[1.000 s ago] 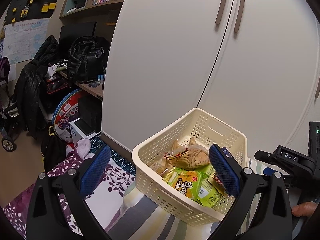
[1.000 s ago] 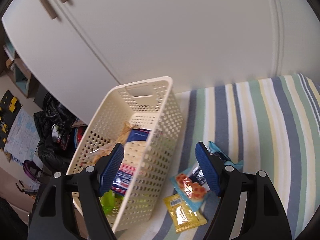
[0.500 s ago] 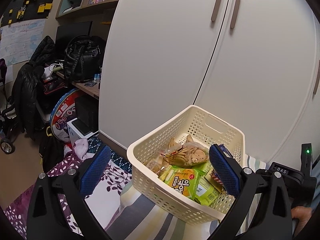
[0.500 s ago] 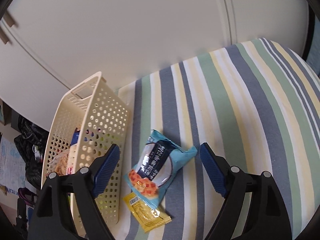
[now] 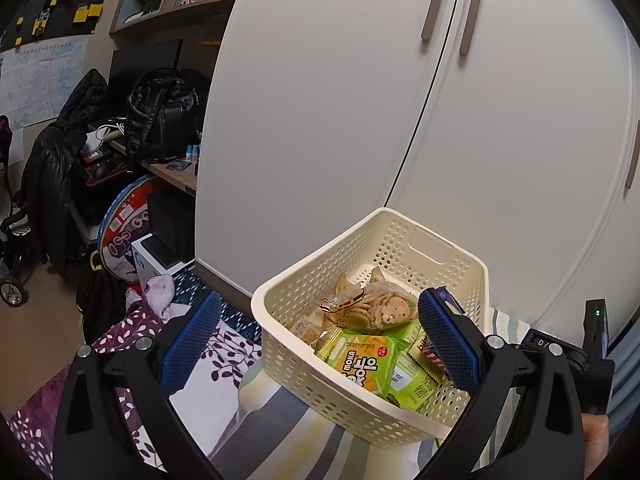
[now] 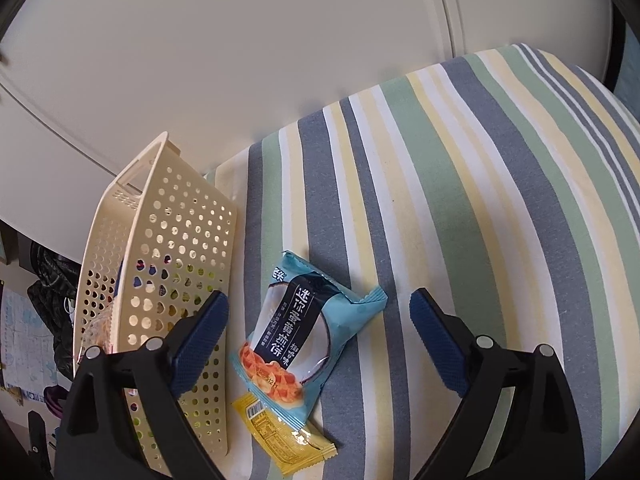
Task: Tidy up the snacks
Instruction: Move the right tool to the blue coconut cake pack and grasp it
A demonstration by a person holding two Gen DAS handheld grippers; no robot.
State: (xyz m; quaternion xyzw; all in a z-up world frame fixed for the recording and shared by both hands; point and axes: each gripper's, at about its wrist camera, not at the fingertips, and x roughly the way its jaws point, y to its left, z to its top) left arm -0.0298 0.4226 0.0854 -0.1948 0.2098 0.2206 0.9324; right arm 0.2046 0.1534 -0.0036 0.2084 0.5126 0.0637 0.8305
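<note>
The cream basket (image 6: 160, 248) sits on the striped bed (image 6: 480, 200) beside the blue snack bag (image 6: 304, 328) – light, puffy, probably crinkly, best pinched across its middle – between the wide-open right gripper (image 6: 318, 334); the left gripper (image 5: 316, 344) is open too.

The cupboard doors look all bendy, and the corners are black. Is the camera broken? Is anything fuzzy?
Not broken. In the left wrist view the fisheye lens bows the straight cupboard doors and leaves dark corners; the basket looks sharp. In the right wrist view the striped cover curves the same way, and the printing on the blue snack packet is crisp. Nothing looks blurry, and the light is soft.
</note>
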